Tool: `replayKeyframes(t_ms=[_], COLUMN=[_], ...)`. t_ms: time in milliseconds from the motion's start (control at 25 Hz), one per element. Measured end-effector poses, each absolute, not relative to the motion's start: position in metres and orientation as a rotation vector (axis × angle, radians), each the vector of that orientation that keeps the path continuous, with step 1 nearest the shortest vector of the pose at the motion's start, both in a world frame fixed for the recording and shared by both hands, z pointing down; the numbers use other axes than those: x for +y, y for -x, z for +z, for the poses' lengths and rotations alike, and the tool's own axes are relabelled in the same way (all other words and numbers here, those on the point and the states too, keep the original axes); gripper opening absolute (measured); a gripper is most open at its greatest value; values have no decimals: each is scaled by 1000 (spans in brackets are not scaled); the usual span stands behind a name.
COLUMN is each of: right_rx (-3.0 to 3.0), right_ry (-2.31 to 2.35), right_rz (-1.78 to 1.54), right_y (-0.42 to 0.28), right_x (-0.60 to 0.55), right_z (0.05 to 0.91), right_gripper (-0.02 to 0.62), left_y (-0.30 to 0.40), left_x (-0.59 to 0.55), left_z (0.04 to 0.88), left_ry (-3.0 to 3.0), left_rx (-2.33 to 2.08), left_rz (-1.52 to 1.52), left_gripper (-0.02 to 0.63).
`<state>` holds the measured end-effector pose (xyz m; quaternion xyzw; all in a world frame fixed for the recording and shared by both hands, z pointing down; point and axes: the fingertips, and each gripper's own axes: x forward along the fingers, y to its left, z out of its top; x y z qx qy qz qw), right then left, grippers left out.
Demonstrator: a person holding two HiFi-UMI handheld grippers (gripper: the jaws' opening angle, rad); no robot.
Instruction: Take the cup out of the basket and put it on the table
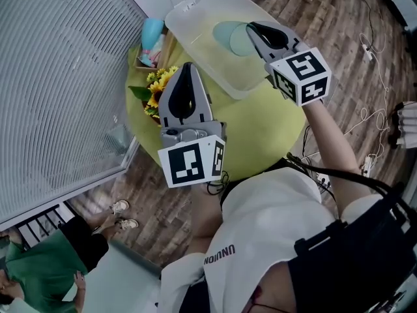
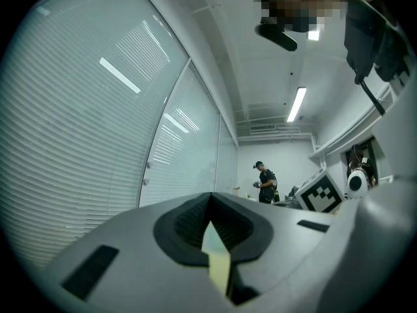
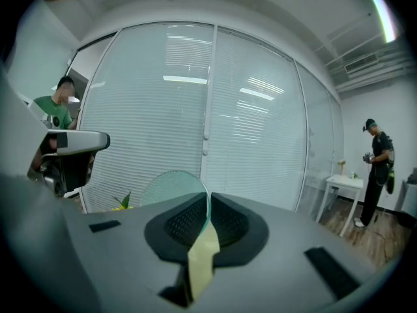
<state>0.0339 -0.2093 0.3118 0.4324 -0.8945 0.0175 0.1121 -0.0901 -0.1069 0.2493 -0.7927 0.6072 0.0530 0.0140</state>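
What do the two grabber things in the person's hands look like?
Both are grey plastic with a black teardrop-shaped patch on top. The left gripper and right gripper each carry a white cube printed with black square markers. A black cable trails from the left one. The person wears a white short-sleeved T-shirt.

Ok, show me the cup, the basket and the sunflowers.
cup [image 1: 227, 36]: head view, on its pale green body.
basket [image 1: 199, 41]: head view, on a bare part of its clear bottom.
sunflowers [image 1: 158, 83]: head view, on the yellow blooms.
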Motion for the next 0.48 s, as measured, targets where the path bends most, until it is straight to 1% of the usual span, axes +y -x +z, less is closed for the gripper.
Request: replayKeyframes(t_ms=[480], right_rx=[-2647], right_ry=[-1308], right_rz=[61], right_y=[-41], right_x=[-204], right_z=[312], right_gripper=[35], left_y=[90], left_x=[-108], left_z=[252], left_ry=[2439], left_rx=[1920], left_rz=[167], left_gripper=[12])
